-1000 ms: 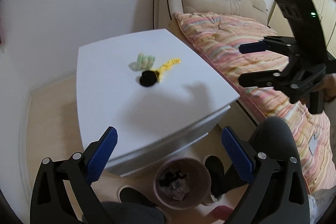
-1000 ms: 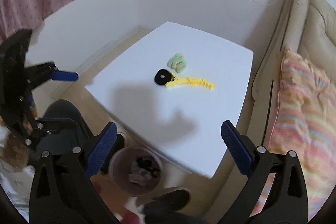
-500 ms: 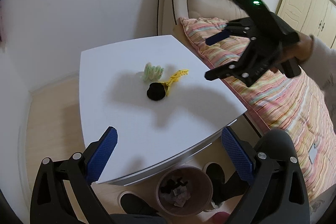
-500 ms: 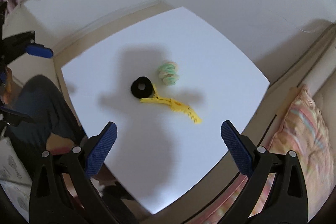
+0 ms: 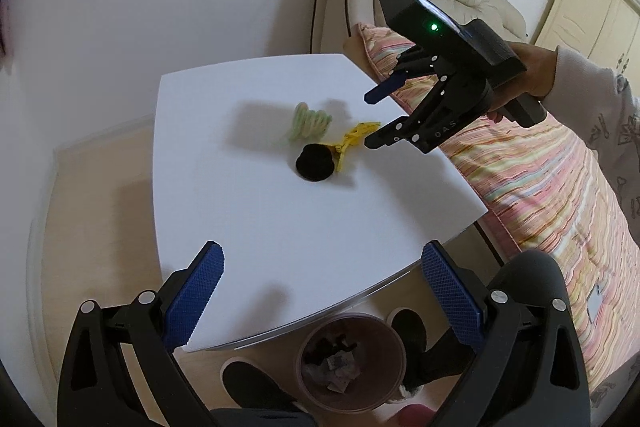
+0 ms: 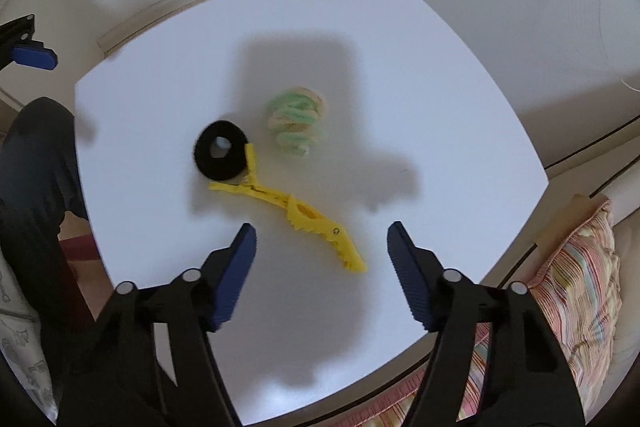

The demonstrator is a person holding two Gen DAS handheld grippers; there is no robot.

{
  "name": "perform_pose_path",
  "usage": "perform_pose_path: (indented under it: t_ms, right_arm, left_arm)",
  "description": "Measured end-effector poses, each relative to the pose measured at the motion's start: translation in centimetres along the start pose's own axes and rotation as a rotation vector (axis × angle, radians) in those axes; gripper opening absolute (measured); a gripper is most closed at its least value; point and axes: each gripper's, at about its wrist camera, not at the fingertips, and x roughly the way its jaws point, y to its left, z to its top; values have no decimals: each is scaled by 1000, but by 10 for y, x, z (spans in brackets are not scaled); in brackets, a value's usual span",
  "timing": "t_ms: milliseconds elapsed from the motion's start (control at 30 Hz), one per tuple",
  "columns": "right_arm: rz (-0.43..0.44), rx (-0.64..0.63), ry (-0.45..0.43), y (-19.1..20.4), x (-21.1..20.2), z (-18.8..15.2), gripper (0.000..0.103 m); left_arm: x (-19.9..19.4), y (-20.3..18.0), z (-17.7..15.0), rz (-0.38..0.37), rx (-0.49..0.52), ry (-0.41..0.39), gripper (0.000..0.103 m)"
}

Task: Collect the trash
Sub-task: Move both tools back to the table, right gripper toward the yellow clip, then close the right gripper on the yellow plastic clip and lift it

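**right gripper coming in over the yellow clip — risks of a miss**

what could go wrong, imo: the yellow clip [image 6: 296,215] lies flat and thin mid-table, its thin end touching the black ring [image 6: 221,155]. the right gripper [image 6: 322,259] sits over the clip's wide end w/ fingers narrowing, nothing pressed btwn them yet. if they shut while still above the table [image 6: 420,75], they close on air; if they come down off-line, one pad could land on the clip and skid it, or nudge the ring along w/ it. clip is slim hard plastic, prob slippery, so a shallow pinch could pop it out on the way to the bin [image 5: 350,361], which stands on the floor under the table's near edge. green coil [image 6: 298,125] lies just beside the ring, toward the far edge.

fingers: right — partly open, closing, not touching anything. left gripper [image 5: 320,301] — wide open, empty, hovering over the near edge of the table.
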Motion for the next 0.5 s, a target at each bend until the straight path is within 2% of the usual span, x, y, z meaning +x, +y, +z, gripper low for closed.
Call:
perform_pose_path:
  t_ms: [67,133,233,333,500]
  right_arm:
    - [11,-5,11,-1,6,0,54]
    - [23,-11,22,-2,11,0,42]
    - [40,-10,18,-3,13,-1,33]
    - [63,-12,17,-3,13,-1,29]
    - [88,-7,18,-3,12,-6,28]
  left_arm:
    - [3,3,-1,-2,-6,4,95]
    - [4,4,-1,0,-8,7,95]
    - [7,7,-1,-1,-15,12,95]
    - [10,8,-1,-5,-21,17,95]
    - [11,7,-2,-13,-22,19,95]
